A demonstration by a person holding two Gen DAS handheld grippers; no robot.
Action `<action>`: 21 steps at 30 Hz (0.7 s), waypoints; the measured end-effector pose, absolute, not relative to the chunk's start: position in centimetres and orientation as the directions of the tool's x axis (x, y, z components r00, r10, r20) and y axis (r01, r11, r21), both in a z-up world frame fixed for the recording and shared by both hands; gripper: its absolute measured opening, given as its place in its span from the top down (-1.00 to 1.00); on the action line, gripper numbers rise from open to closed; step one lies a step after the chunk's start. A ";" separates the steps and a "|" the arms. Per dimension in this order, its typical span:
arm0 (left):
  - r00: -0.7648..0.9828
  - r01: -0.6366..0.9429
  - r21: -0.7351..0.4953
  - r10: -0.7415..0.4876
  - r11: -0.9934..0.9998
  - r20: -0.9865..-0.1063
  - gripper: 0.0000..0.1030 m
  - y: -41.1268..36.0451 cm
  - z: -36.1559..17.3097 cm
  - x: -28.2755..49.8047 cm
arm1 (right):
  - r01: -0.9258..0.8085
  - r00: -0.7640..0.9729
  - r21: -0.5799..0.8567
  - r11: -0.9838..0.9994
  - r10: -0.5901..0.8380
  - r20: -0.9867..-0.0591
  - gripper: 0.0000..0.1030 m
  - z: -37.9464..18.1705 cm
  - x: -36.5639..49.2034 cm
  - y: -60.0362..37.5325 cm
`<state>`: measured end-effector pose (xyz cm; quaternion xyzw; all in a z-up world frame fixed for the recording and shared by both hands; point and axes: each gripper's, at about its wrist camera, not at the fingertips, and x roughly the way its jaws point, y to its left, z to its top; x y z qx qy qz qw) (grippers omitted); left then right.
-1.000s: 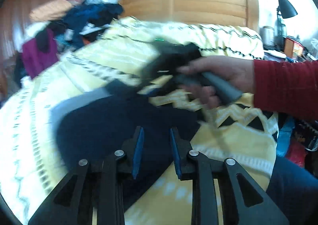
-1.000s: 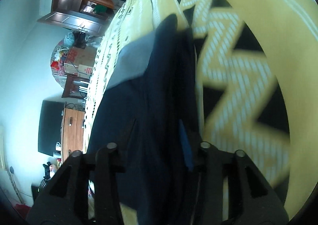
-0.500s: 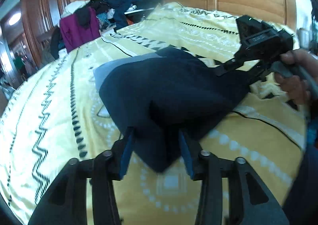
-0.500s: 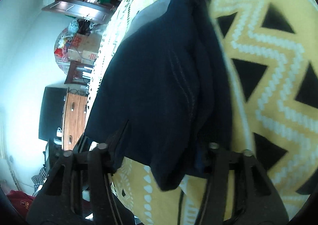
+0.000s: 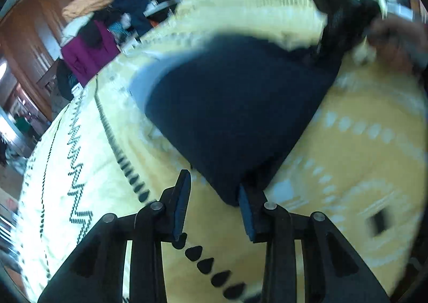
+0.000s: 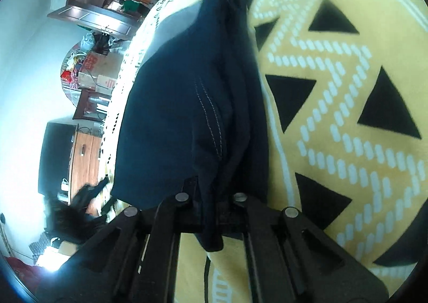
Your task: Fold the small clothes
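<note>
A dark navy garment (image 5: 235, 105) lies on the yellow patterned bedspread (image 5: 361, 169), towards the foot-side edge of the bed, and it looks already doubled over: in the right wrist view several layers stack along one side, with a stitched seam showing on top, and a paler grey panel (image 5: 149, 75) peeks out at the far end. So the fold seems partly made, though the bundle is lumpy and its near corner comes to a loose point, which suggests at least one more fold and some smoothing remain; other clothes are heaped in a pile (image 5: 107, 27) beyond the far side of the bed, likely waiting their turn. The left gripper (image 5: 214, 204) stands with its jaws moderately apart; the near tip of the garment touches or overlaps the inner face of the right-hand finger, but nothing is pinched between the two. The right gripper (image 6: 211, 201) has its jaws drawn close together on the bunched edge of the garment, the cloth passing between them and hanging out behind. In the left wrist view, that gripper and the hand (image 5: 396, 46) holding it appear only as a blur at the garment's far corner.
</note>
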<state>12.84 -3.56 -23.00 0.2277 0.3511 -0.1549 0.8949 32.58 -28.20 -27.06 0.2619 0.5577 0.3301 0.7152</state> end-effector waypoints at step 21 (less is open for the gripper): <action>0.681 0.438 0.201 -0.177 0.876 -0.711 -0.27 -1.6 -25.2 26.9 | -0.184 0.196 0.776 0.603 0.796 -0.572 1.00 -29.8 31.4 -29.0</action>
